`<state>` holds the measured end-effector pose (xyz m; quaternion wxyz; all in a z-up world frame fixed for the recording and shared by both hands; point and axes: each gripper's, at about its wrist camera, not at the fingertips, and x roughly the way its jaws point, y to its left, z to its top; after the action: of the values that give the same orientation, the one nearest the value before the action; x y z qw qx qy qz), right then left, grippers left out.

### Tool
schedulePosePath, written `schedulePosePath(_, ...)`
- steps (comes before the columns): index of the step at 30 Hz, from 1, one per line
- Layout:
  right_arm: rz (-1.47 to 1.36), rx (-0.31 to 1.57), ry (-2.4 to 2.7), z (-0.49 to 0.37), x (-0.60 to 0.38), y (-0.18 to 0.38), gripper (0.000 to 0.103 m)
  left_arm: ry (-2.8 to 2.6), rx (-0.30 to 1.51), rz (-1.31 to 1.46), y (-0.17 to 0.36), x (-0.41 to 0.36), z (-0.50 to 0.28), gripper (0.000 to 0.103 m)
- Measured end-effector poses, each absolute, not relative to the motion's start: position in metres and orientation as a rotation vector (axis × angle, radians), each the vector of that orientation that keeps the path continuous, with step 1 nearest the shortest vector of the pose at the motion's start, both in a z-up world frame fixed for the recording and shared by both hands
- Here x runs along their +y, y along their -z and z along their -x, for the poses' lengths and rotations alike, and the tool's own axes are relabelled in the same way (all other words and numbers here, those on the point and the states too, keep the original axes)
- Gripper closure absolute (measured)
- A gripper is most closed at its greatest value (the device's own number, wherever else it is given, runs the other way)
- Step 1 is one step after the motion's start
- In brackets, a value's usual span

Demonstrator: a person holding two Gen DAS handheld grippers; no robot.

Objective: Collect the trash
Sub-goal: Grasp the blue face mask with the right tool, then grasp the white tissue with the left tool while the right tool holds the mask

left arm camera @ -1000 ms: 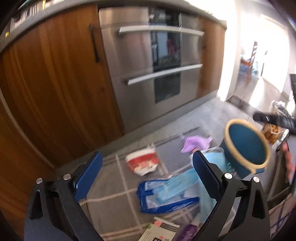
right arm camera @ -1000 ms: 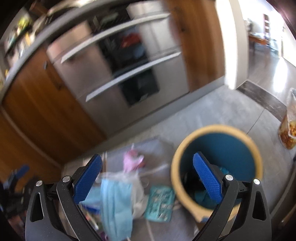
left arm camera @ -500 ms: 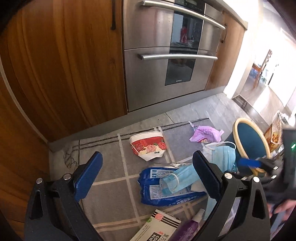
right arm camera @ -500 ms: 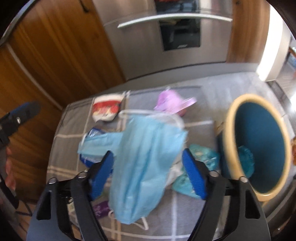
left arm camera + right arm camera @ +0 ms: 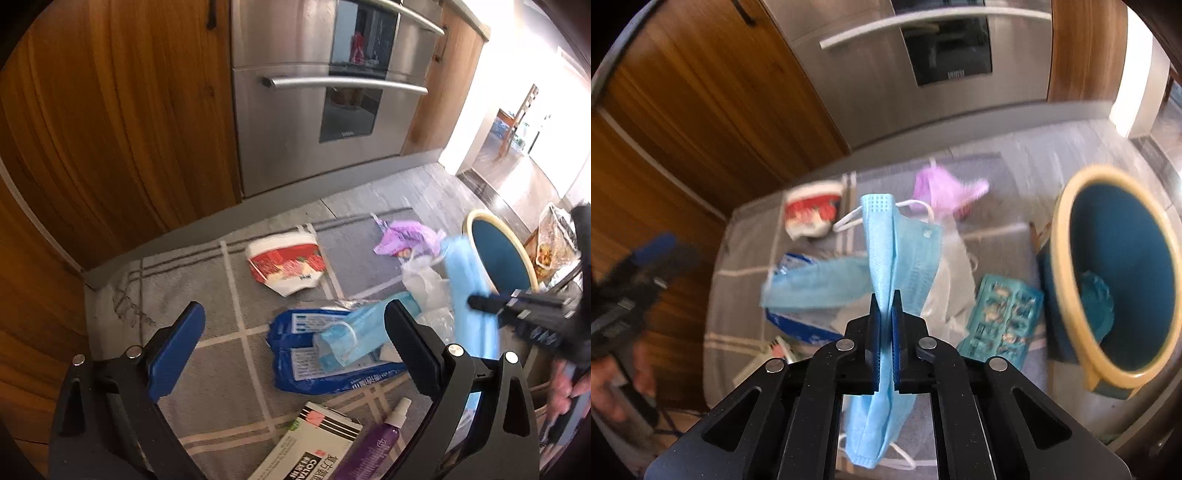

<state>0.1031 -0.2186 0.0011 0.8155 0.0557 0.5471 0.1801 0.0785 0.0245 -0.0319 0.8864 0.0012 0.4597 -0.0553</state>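
Note:
My right gripper (image 5: 885, 300) is shut on a light blue face mask (image 5: 882, 236) and holds it above the rug; the mask (image 5: 466, 280) and gripper (image 5: 480, 303) also show in the left wrist view. The blue bin with a yellow rim (image 5: 1123, 273) stands tilted at the right, also in the left wrist view (image 5: 498, 251). My left gripper (image 5: 291, 332) is open and empty above a second blue mask (image 5: 351, 339) lying on a blue packet (image 5: 325, 358).
On the grey rug lie a red-and-white paper bowl (image 5: 286, 264), a purple wrapper (image 5: 406, 236), clear plastic (image 5: 424, 284), a teal blister pack (image 5: 1004, 314), a white box (image 5: 314, 446) and a purple spray bottle (image 5: 373, 443). Wooden cabinets (image 5: 110, 110) and a steel oven (image 5: 325, 92) stand behind.
My right gripper has closed on the blue mask and lifted it off the rug. The left gripper has tilted down and stayed open.

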Motion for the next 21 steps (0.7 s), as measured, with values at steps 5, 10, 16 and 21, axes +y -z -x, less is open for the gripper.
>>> schedulePosePath(5,-0.173,1.129,-0.346,-0.098,-0.241,-0.033,0.098,0.150,1.014,-0.033,0.054,0.007,-0.084,0.009)
schedulePosePath(10,-0.163,1.049,-0.292,-0.084,-0.274,-0.065,0.098,0.211,1.016,-0.062,0.062,-0.016,-0.084,0.013)
schedulePosePath(16,-0.202,1.036,-0.265,-0.086,-0.299,-0.065,0.098,0.316,0.969,-0.144,0.063,-0.057,-0.081,0.013)
schedulePosePath(21,-0.226,1.039,-0.279,-0.090,-0.305,-0.065,0.098,0.385,0.957,-0.125,0.066,-0.086,-0.086,0.013)
